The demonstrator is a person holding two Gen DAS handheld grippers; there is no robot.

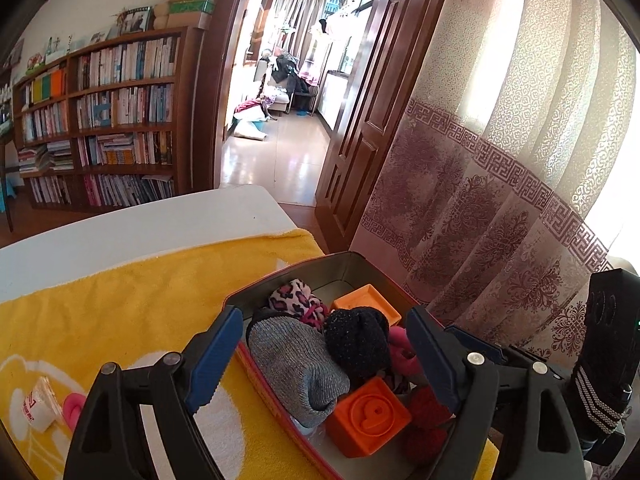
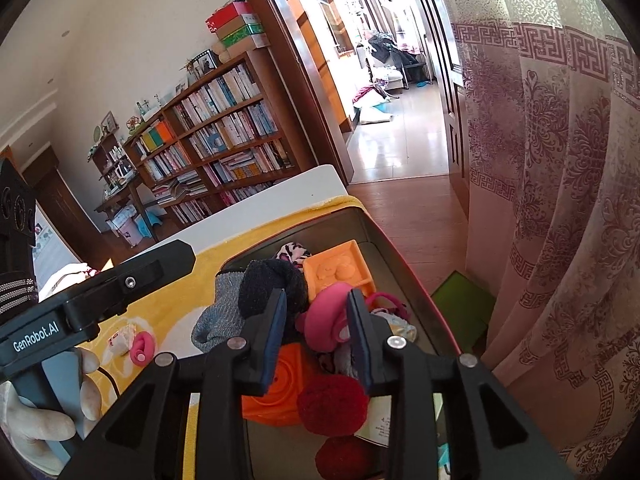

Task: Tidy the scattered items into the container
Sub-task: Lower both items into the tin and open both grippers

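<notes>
A metal tin (image 1: 280, 276) (image 2: 384, 240) stands on a yellow towel (image 1: 120, 300) and holds socks, two orange blocks and dark red pom-poms. My left gripper (image 1: 324, 320) is open wide above the tin, straddling a grey sock (image 1: 296, 364) and a black sock (image 1: 356, 340) without pressing on them. My right gripper (image 2: 317, 300) is open a little over the tin, with a pink toy (image 2: 326, 322) lying between its fingers. On the towel outside the tin lie a small pink item (image 1: 74, 404) (image 2: 142, 346) and a white packet (image 1: 38, 404) (image 2: 120, 338).
The towel covers a white table (image 1: 140, 224). A patterned curtain (image 1: 500, 200) hangs close behind the tin on the right. A bookshelf (image 1: 112, 120) and an open doorway (image 1: 280, 120) lie beyond. A gloved hand (image 2: 40, 412) holds the left gripper's handle.
</notes>
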